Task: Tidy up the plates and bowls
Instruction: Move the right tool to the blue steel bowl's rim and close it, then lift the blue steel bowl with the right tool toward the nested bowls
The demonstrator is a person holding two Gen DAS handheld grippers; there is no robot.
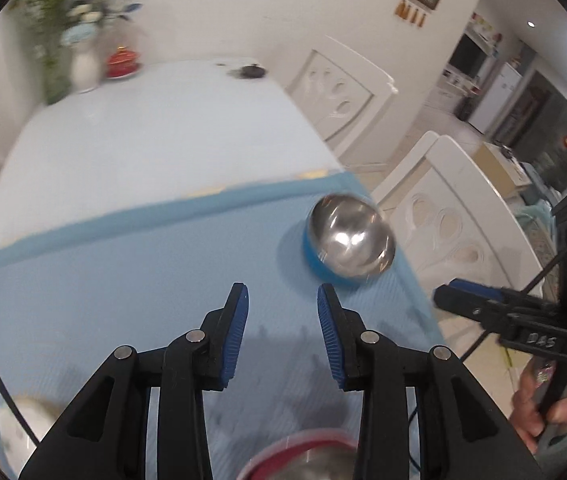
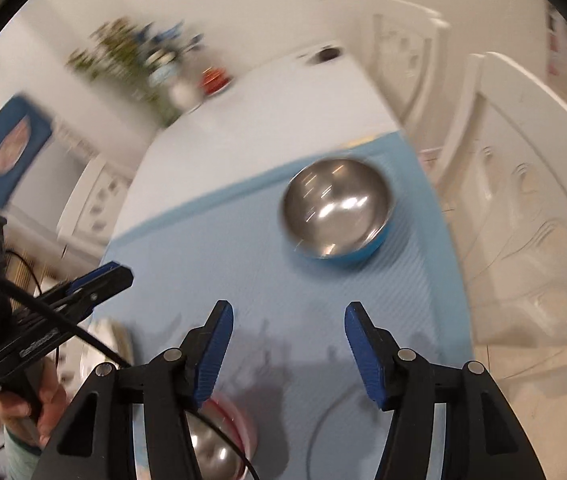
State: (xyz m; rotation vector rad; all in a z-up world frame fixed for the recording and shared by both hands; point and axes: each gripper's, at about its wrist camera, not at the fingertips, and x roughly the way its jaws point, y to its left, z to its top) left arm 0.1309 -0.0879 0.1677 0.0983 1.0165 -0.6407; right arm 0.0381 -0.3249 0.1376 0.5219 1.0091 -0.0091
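Left wrist view: we see both grippers, left gripper (image 1: pixel 283 296) and right gripper (image 2: pixel 289 314), released and empty; red-rimmed bowl (image 1: pixel 303 458) below blue mat (image 1: pixel 123 280) centre is cut off.

Red-rimmed bowl (image 1: pixel 303 456) cut off by bottom edge, partly behind claw arms; white dish (image 1: pixel 19 428) cropped, blurred.

black gripper (image 1: pixel 283 300) frames, blue ribbed pads, silver rivets, black cable.

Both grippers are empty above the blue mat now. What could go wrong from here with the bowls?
1. The blue steel bowl sits close to the mat's right edge, beside the chairs; a push from the right gripper might slide it off.
2. The red-rimmed bowl lies right under the left gripper and its cable, which could snag or knock it.
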